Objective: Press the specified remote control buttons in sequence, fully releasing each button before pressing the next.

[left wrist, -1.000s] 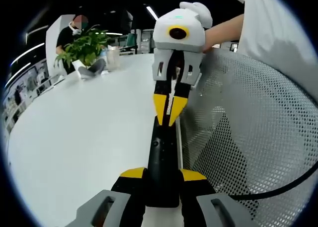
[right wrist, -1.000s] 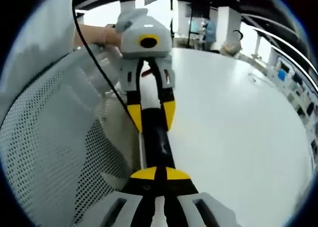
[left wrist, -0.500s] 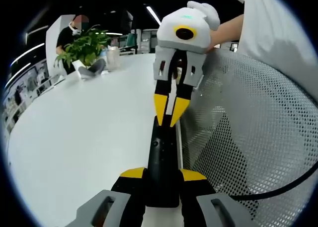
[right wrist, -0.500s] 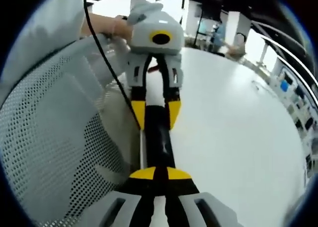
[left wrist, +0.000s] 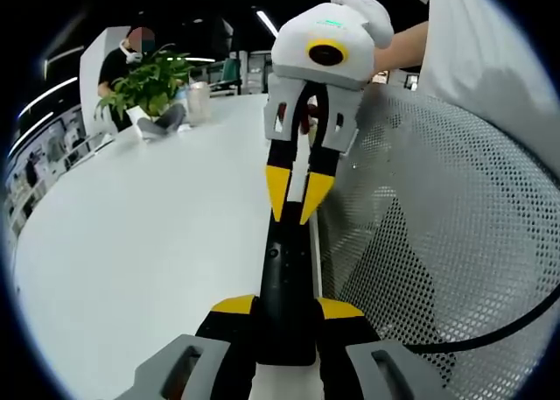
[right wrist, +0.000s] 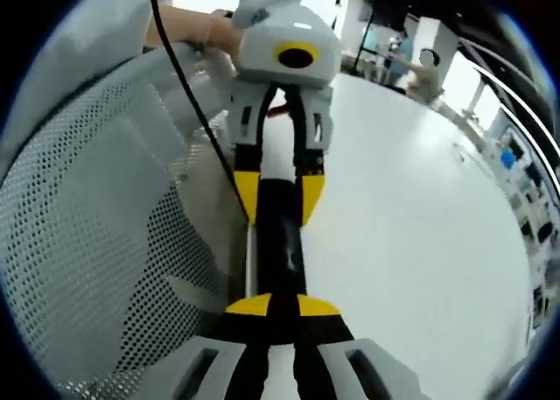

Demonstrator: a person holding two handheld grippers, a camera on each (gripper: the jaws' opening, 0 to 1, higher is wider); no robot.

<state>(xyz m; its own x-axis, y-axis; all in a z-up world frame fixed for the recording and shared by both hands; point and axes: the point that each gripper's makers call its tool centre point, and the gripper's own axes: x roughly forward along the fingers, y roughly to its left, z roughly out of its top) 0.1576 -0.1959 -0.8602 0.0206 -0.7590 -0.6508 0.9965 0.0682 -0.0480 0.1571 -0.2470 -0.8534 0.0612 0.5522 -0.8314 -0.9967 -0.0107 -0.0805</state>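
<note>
A black remote control lies along the edge of a white table, beside a white mesh panel, its near end clamped between the yellow-tipped jaws of the left gripper. The right gripper hangs over the remote's far end with its jaws drawn close together, tips nearly meeting. A potted plant stands far off; no writing on the remote is legible

white table, potted plant, mesh chair
</note>
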